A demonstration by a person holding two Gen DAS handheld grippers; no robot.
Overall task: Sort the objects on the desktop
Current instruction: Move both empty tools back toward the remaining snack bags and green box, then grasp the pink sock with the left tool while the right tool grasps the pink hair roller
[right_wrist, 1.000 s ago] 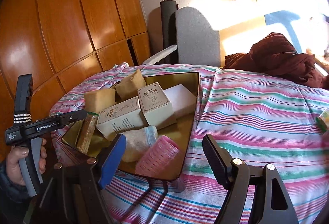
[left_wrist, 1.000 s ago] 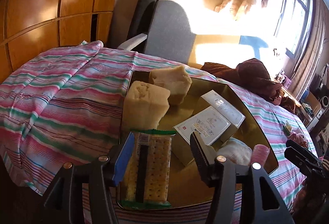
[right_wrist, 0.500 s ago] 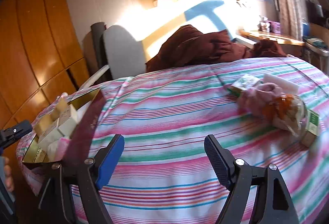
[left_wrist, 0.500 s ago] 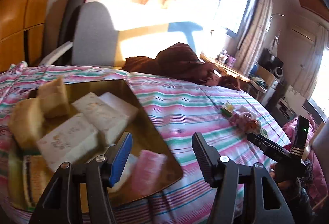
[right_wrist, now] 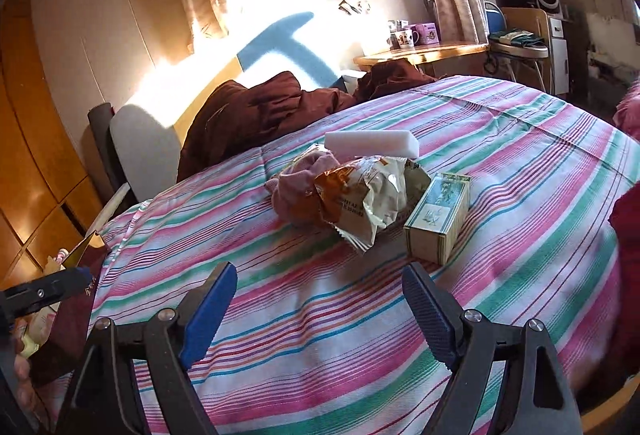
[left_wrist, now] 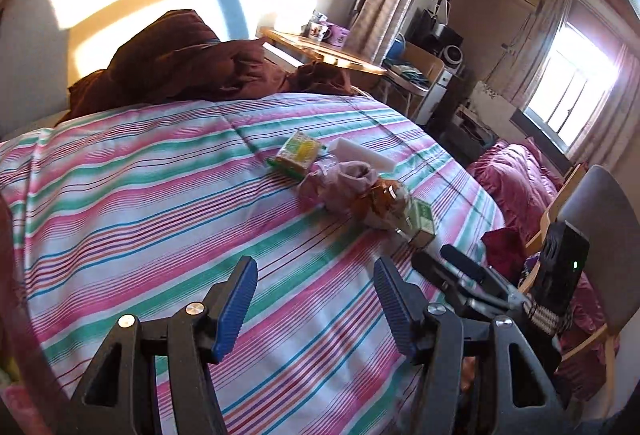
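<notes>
Now tongs (right_wrist: 316,309) off tray — toward clutter (right_wrist: 352,195).

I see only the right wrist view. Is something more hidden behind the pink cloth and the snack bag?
Observer: Yes. A yellow-green packet lies on the far side of the pink cloth, beside the white foam block.
Operator: Thank you. Is the left gripper holding anything?
Observer: No. The left gripper has its fingers apart, and only the striped bedcover shows between them.
</notes>
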